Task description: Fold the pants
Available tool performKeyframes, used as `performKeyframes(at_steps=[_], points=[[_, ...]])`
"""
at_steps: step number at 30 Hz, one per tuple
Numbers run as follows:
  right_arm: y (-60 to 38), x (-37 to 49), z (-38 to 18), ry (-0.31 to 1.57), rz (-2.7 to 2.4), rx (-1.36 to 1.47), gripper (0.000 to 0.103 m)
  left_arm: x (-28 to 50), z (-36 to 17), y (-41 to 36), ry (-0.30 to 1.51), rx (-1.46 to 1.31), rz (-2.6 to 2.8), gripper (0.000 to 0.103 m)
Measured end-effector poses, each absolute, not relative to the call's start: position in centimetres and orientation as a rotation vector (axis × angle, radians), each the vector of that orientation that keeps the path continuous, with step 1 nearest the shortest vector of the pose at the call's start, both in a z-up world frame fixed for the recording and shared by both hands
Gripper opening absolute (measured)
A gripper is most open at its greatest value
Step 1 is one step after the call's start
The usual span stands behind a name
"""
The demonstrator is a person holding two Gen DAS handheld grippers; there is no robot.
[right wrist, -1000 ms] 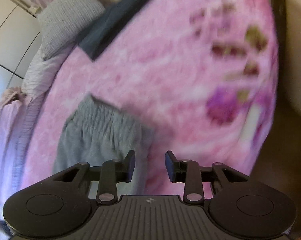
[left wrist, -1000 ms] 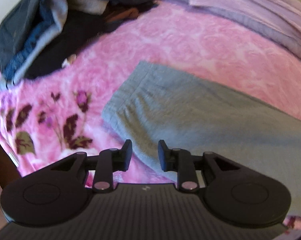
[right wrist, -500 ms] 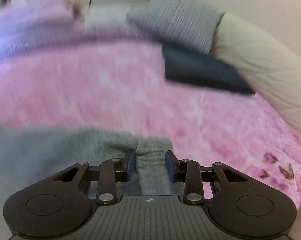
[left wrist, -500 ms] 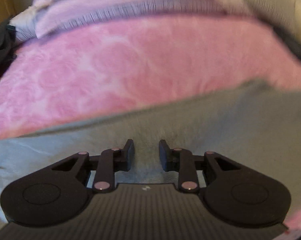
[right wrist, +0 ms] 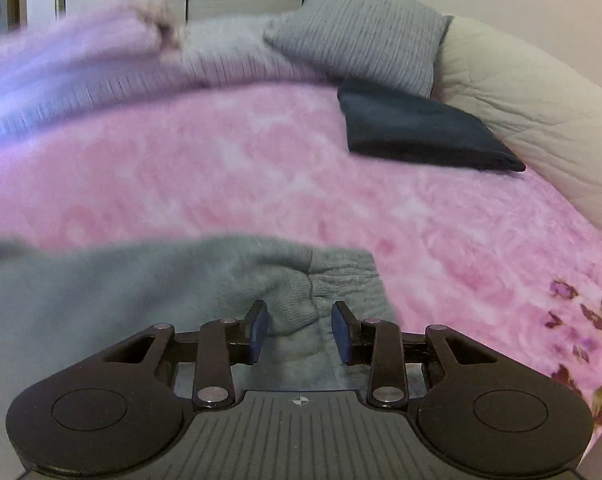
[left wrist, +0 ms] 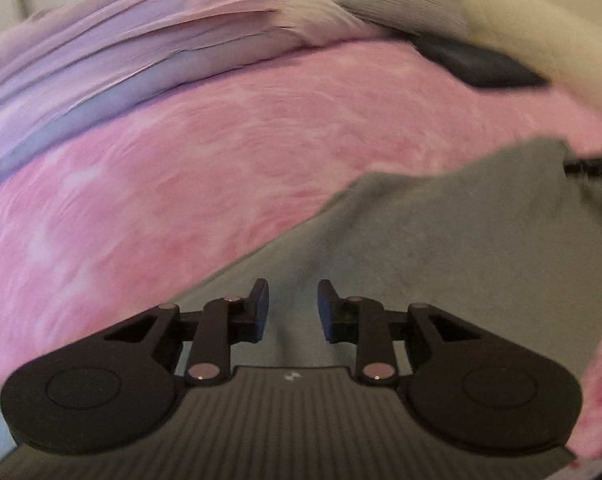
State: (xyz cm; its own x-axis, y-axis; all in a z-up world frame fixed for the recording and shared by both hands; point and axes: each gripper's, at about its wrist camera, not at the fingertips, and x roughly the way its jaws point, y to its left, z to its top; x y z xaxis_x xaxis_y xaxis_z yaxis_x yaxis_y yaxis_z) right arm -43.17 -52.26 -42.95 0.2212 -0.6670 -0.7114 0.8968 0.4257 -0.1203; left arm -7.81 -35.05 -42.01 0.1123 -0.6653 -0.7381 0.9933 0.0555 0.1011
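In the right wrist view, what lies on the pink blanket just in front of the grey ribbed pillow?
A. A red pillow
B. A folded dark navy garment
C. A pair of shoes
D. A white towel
B. A folded dark navy garment lies flat on the pink blanket, just below the grey ribbed pillow.

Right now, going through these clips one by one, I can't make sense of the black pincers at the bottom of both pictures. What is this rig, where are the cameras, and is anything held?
No robot here: a person carries a two-finger gripper in each hand, each with a wide-angle camera looking forward along its fingers. One picture shows the left gripper, the other the right gripper. Both hang over grey pants spread on a pink blanket on a bed. Farther back lie a folded dark garment and a grey pillow. Both grippers' jaws stand apart; cloth shows between them, but nothing is pinched.
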Motion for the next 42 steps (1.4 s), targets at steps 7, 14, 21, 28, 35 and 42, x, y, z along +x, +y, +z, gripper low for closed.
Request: performKeyframes(at_steps=[7,14,21,28,35,42], points=[[-47.5,-45.6,-40.4,0.592,-1.153,0.310,0.032,-4.7,-44.4,-37.0,0.555,0.621,-1.330,0.021],[-38.1,-46.0,-43.0,0.563,-1.036,0.312,0.032,-4.3,-42.3,-25.8,0.537,0.541,-1.286,0.021],[-33.1,-44.7,-41.4,0.547,-1.168,0.342,0.033,-1.3,-43.4,-14.0,0.611,0.538,-1.067,0.022],[-23.0,-44.4,-35.7,0.464,-1.046,0.475,0.055,-2.5,-38.9,-4.9,0.674,0.435,-1.021,0.036],[-13.9,-43.8,-34.2,0.515,-0.975,0.480,0.057,-6.7,-34.9,1.2,0.659,0.413,-1.022,0.047],[-10.1,-44.1,-33.2,0.520,-0.963,0.443,0.057,-9.4,-32.8,3.6,0.628,0.404,-1.056,0.053]])
